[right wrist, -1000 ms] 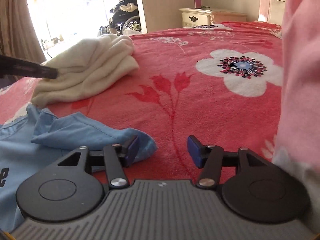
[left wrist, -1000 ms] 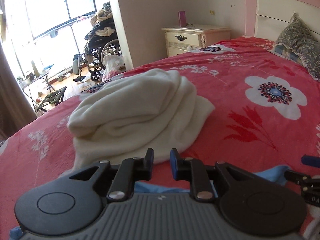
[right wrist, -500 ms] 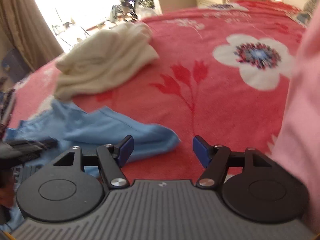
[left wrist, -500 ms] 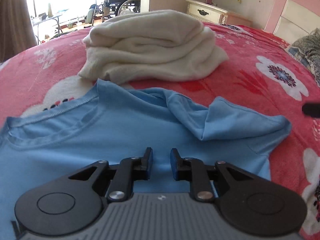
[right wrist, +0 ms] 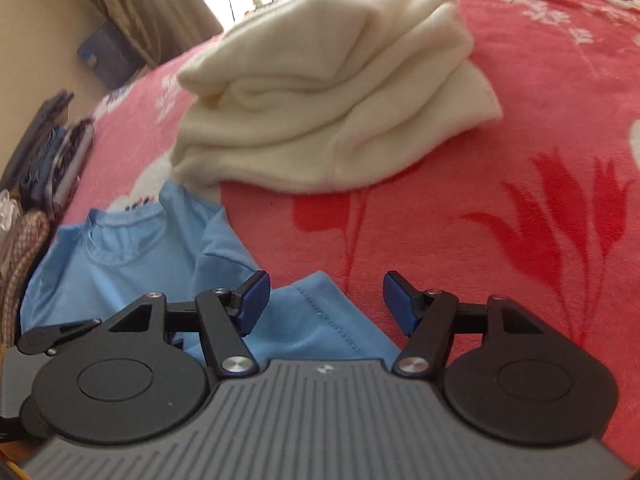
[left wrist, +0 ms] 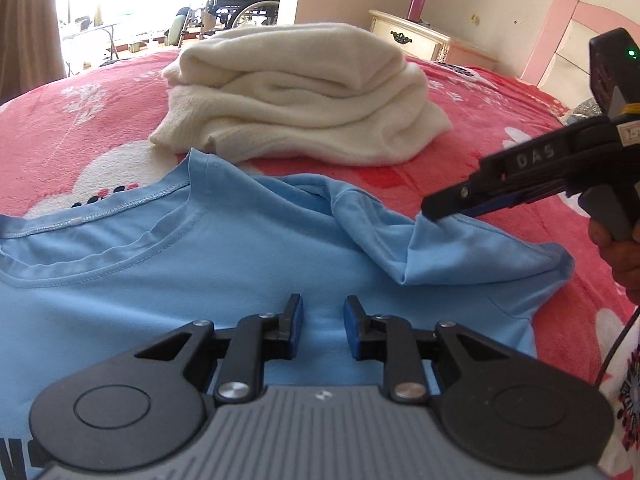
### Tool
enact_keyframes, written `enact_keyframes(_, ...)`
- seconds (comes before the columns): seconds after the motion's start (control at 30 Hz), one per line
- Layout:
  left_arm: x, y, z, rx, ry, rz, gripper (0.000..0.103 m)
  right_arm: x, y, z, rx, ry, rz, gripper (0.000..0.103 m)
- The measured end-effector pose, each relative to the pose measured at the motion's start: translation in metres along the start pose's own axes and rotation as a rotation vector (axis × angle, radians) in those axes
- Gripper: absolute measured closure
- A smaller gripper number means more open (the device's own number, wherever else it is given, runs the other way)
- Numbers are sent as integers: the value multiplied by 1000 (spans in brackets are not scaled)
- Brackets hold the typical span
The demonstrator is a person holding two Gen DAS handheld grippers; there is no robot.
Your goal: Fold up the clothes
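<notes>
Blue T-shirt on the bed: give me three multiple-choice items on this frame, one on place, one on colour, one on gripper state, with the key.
1. Where does the folded white garment lie relative to the blue T-shirt?
A. Beyond its collar
B. Under it
C. On the nightstand

2. What is the blanket's ground colour?
A. Green
B. Red-pink
C. Grey

3. How is the right gripper?
A. Shut on the white garment
B. Out of view
C. Open at a sleeve

Key: A, the garment lies past the neckline; B, red-pink with flowers; C, its jaws stand apart at the sleeve hem.
</notes>
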State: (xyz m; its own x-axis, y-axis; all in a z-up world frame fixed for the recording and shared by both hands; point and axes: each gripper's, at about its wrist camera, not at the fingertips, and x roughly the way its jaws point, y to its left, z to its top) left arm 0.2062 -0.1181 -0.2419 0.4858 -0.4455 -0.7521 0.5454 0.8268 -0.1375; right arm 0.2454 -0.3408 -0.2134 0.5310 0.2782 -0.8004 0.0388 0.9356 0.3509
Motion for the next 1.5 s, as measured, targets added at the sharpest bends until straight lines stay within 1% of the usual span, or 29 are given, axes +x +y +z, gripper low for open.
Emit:
enact_keyframes(0.07,1,0,-2,4,-10,1,79,3,4,-3,-39,25,-2,58)
enact_keyframes(0.13,1,-3,-4,14,-20,9,79,5,9,-5,-97,43,-34,96)
enact_keyframes(0.2,0,-4,-4,16,-28,15,79,2,13,-7,-144,19,-49,101)
enact_keyframes(0.23,-1,-4,-4,13,-34,16,79,-1,15,-7,-161,-11,-63,101)
enact_keyframes(0.3,-3,-3,-4,1,-54,19,79,-10,14,-4,-153,-89,-86,101)
enact_keyframes(0.43,1,-1,4,-17,-87,37,79,-25,-3,8,-77,-242,-163,101)
enact_keyframes(0.53,7,0,13,-31,-107,51,79,-28,-21,16,-14,-309,-222,102)
enact_keyframes(0.67,21,1,30,-35,-123,72,79,-24,-43,24,47,-352,-275,102)
enact_keyframes(0.77,35,2,37,-24,-109,96,78,-14,-55,28,54,-353,-307,102)
enact_keyframes(0.87,46,3,40,-25,-99,112,76,0,-63,30,37,-333,-346,102)
enact_keyframes(0.93,48,3,41,-27,-98,119,75,2,-68,27,66,-318,-361,102)
enact_keyframes(1.1,50,-4,41,23,-100,141,73,-23,-71,11,203,-264,-320,100)
enact_keyframes(1.13,50,-5,41,31,-99,143,71,-28,-72,8,231,-253,-312,97)
enact_keyframes(1.17,50,-5,42,33,-96,139,70,-33,-72,5,258,-242,-303,96)
enact_keyframes(1.2,50,-4,44,34,-93,137,70,-38,-73,2,285,-231,-295,96)
enact_keyframes(1.27,46,-2,46,26,-92,135,64,-47,-74,-4,340,-209,-278,95)
enact_keyframes(1.37,30,3,48,-6,-109,131,61,-62,-76,-14,421,-175,-252,94)
enact_keyframes(1.4,23,4,48,-13,-113,126,61,-67,-77,-17,448,-164,-243,90)
enact_keyframes(1.43,15,5,47,-20,-118,121,59,-72,-78,-20,475,-153,-234,78)
enact_keyframes(1.47,6,4,45,-18,-117,111,59,-77,-78,-23,502,-142,-225,71)
enact_keyframes(1.5,-3,3,42,-9,-113,105,58,-82,-79,-26,529,-130,-216,60)
